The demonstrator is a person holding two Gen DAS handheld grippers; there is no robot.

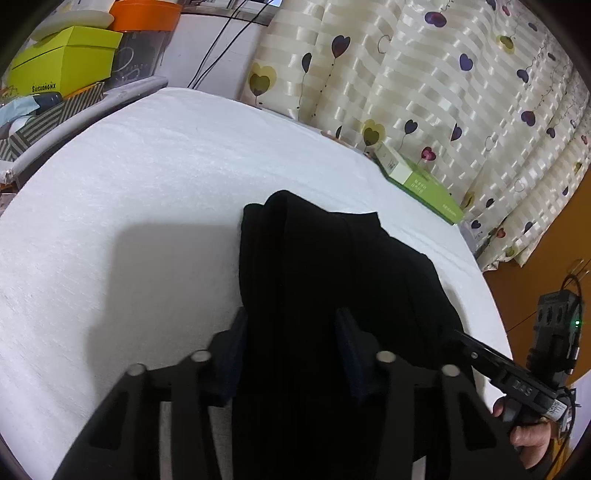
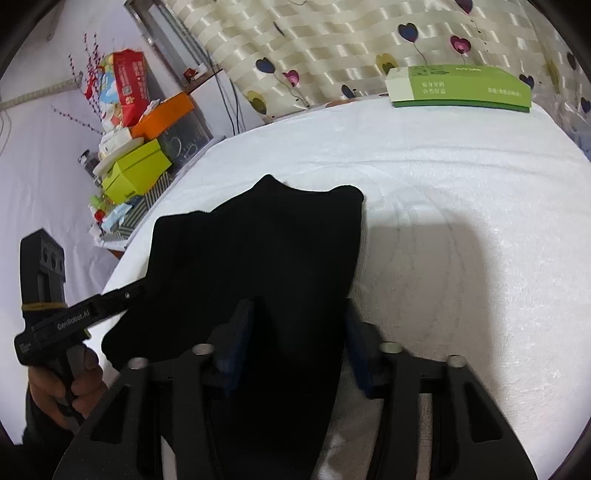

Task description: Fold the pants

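Observation:
The black pants (image 1: 332, 266) lie folded in a thick bundle on the white bed cover (image 1: 147, 192). Their near end runs between the fingers of my left gripper (image 1: 291, 332), whose jaws stand wide apart with the dark pads on either side of the cloth. In the right wrist view the pants (image 2: 258, 251) also pass between the spread fingers of my right gripper (image 2: 299, 332). Each gripper shows in the other's view at the bundle's side edge: the right gripper (image 1: 480, 354) and the left gripper (image 2: 122, 295). Both views hide the cloth's near edge.
A green and white box (image 2: 458, 86) lies at the bed's far edge against the heart-print curtain (image 1: 424, 74). Stacked boxes, lime (image 1: 66, 59) and orange (image 1: 144, 16), crowd a side table by the bed. A person's hand (image 2: 74, 387) grips the left handle.

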